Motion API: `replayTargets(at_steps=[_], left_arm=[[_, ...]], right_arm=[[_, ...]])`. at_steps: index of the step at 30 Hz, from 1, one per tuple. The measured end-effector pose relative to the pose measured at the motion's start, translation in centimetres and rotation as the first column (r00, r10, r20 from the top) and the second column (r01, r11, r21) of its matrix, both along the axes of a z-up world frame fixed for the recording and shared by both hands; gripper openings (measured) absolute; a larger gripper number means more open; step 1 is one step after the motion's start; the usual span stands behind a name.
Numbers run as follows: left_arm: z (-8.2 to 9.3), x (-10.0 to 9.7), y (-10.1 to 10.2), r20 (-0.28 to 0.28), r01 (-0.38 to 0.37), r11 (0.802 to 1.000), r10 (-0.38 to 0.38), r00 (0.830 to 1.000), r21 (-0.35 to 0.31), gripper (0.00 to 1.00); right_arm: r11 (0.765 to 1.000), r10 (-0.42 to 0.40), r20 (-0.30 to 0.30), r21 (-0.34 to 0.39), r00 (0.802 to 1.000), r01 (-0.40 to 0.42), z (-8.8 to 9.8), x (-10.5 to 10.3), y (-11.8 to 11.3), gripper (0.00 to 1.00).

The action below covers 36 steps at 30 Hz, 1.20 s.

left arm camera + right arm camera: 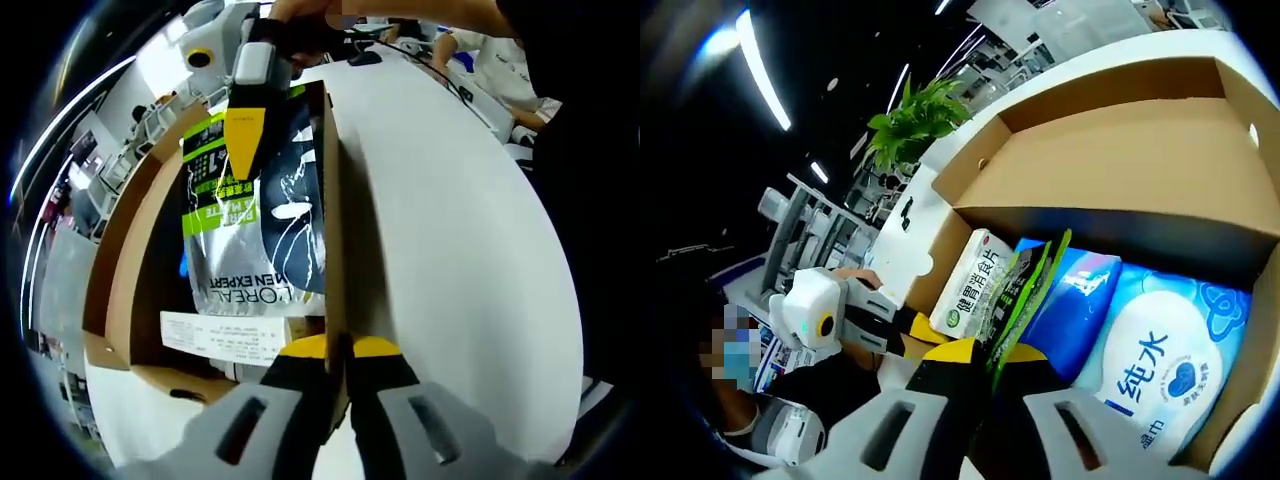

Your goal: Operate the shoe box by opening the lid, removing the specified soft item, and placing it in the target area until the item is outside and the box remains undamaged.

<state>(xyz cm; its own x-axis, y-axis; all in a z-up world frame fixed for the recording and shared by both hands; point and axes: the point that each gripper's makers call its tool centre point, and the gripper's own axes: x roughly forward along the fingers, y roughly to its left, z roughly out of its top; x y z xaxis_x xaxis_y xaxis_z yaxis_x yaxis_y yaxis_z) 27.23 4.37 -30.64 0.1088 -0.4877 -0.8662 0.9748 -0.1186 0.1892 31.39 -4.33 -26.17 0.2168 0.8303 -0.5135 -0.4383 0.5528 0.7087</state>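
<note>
The brown shoe box (333, 200) stands open on the white table (450, 250), its lid (120, 230) folded back. My left gripper (338, 350) is shut on the box's side wall at the near end. In the left gripper view my right gripper (242, 165) reaches in from above, shut on a silver and green pouch (270, 230) that stands raised in the box. In the right gripper view, my right gripper (985, 352) pinches that pouch's (1025, 285) edge. Below it lie a white pack (975, 285), a blue pack (1075, 300) and a wipes pack (1155, 365). The left gripper (915, 328) holds the box (1100, 160) wall.
A person in dark clothes stands at the table's far right (560, 120). Small dark items and a cable (365, 57) lie at the table's far end. A green plant (915, 120) stands beyond the box. Shelving (800, 230) is behind the left gripper.
</note>
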Motion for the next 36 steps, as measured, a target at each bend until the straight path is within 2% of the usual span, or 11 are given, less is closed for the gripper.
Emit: replayTargets(at_steps=[4,10,16,20,36], left_arm=[[0.0,0.0,0.0,0.000,-0.001,1.000,0.001,1.000,0.000,0.04],[0.0,0.2,0.0,-0.001,-0.002,1.000,0.002,1.000,0.000,0.04],[-0.1,0.0,0.0,-0.001,-0.004,1.000,0.004,1.000,0.002,0.04],[-0.1,0.0,0.0,0.000,0.000,1.000,0.000,1.000,0.001,0.04],[-0.1,0.5,0.1,-0.007,-0.002,1.000,0.002,1.000,-0.002,0.04]], right_arm=[[1.000,-0.004,0.010,0.000,1.000,0.004,0.2,-0.3,0.1,0.02],[1.000,-0.013,0.066,0.001,0.998,0.013,1.7,0.0,-0.7,0.01],[1.000,-0.003,0.111,-0.003,0.994,0.004,2.9,-1.0,-1.3,0.00],[1.000,-0.017,0.133,0.024,0.991,0.014,3.7,-0.9,-1.8,0.00],[0.998,-0.045,0.170,0.041,0.984,0.038,4.1,-1.5,-2.6,0.00]])
